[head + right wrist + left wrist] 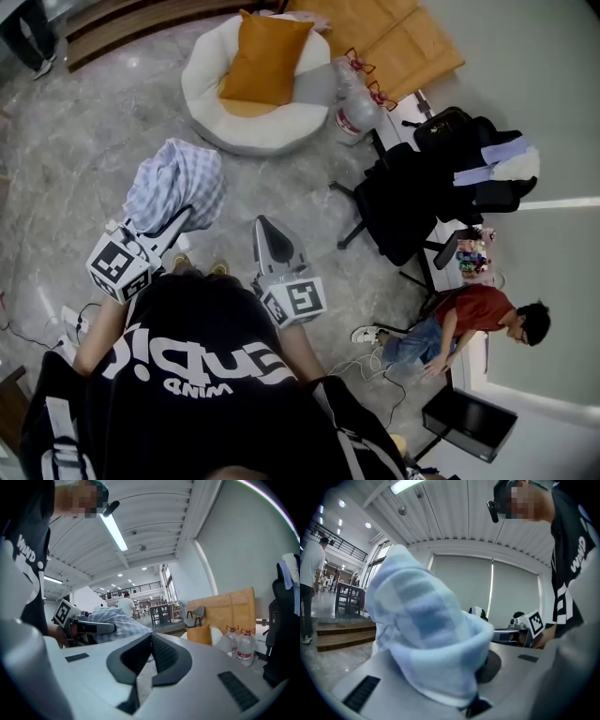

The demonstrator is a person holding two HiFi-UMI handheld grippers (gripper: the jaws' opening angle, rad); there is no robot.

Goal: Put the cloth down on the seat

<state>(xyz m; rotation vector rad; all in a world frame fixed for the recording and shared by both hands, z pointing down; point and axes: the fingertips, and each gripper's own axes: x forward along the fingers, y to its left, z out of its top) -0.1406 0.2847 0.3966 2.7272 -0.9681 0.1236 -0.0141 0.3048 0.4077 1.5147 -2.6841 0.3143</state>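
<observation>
In the head view, a light blue checked cloth [178, 183] is held by the left gripper [187, 217] above the grey marbled floor [94, 141]. It is well apart from the round white cushioned seat [272, 131], on which an orange pillow [267, 56] is propped. The right gripper [266, 227] is held near the left one.

In the left gripper view, the jaws are seen clamped narrowly on a bunched fold of the cloth.

In the right gripper view, the jaws are closed tip to tip, with nothing gripped.
</observation>
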